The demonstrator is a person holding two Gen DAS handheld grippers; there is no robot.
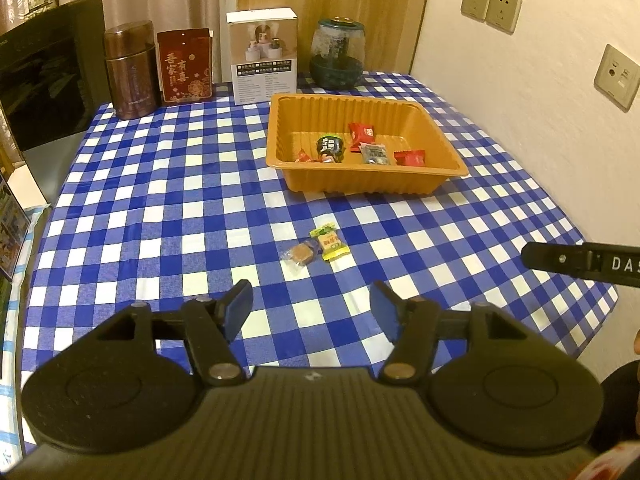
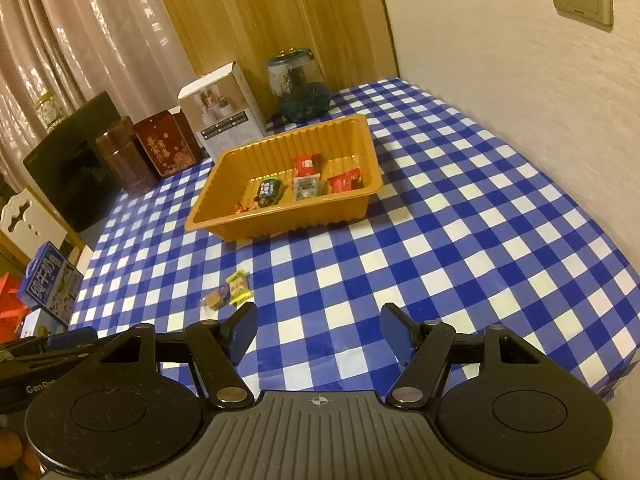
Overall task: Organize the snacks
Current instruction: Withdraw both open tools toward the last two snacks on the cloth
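Both my claws are spread wide and hold nothing: left claw (image 1: pixel 312 312) hovers over the near part of the table (image 1: pixel 168 184), right claw (image 2: pixel 318 334) likewise, off to its right; part of the right unit shows at the right edge of the left view. Table is covered in a blue-and-white check cloth. Two loose snacks lie on the cloth, just ahead of my left claw and between it and the tray: a brown candy in clear wrap (image 1: pixel 301 255) and a yellow-green wrapped candy (image 1: pixel 329 241), lying right next to each other, green one on the right and slightly farther away. From the right wrist they sit ahead and to the left of my right claw. The orange tray (image 1: pixel 400 186) stands farther back, well apart from the two loose pieces. Inside it: a dark green packet (image 1: pixel 330 148), a red packet with white label (image 1: pixel 361 135), a grey-clear packet (image 1: pixel 375 154), a second red packet (image 1: pixel 410 157), and a small red candy (image 1: pixel 303 156) at the near left corner. Along the back edge of the table: brown canister (image 1: pixel 130 70), red tin (image 1: pixel 185 66), white box (image 1: pixel 264 56), glass jar with dark lid (image 1: pixel 337 54).
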